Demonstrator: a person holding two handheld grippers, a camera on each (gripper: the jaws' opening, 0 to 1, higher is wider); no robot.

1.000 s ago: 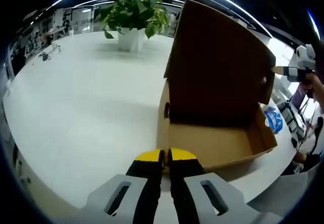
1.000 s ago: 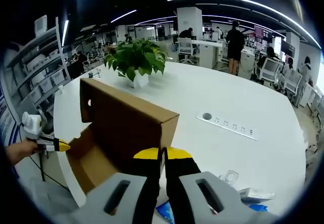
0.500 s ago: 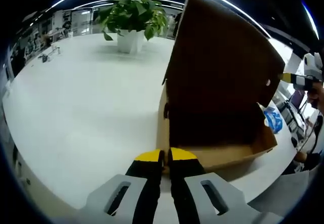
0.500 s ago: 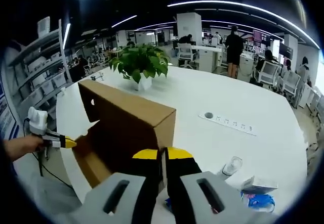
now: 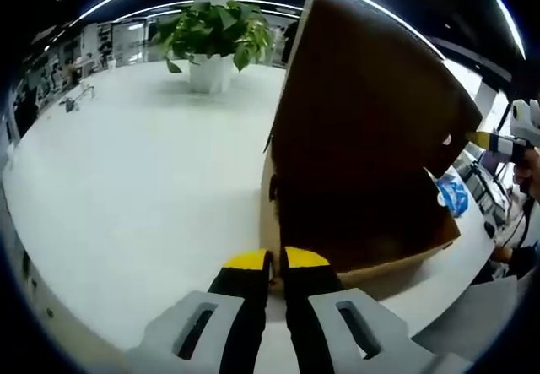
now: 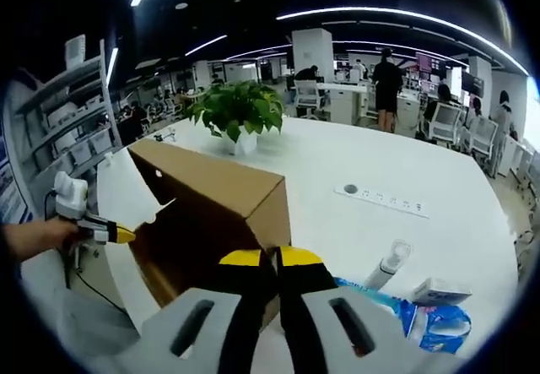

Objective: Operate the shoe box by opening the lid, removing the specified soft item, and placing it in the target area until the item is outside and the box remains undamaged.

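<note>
A brown cardboard shoe box (image 5: pixel 396 252) stands on the white table (image 5: pixel 126 163). Its lid (image 5: pixel 363 95) tilts low over the box and hides the inside. At the box's near corner my left gripper (image 5: pixel 275 261) is shut with the wall's edge between its yellow tips. In the right gripper view the lid (image 6: pixel 211 180) slopes down over the box, and my right gripper (image 6: pixel 272 260) is shut on its near edge. That right gripper (image 5: pixel 502 143) also shows at the lid's far corner in the left gripper view. The left gripper (image 6: pixel 105 232), held by a hand, touches the box's left edge.
A potted plant (image 6: pixel 240 112) stands behind the box, also seen as the plant (image 5: pixel 215 32). A blue packet (image 6: pixel 422 319), a white tube (image 6: pixel 390 260) and a small carton (image 6: pixel 437 289) lie right of the box. A socket strip (image 6: pixel 384 199) is set in the table. People stand far behind.
The lid has swung down over the box with my right gripper on it, covering the inside that showed before. The left gripper stays at the box's corner.
</note>
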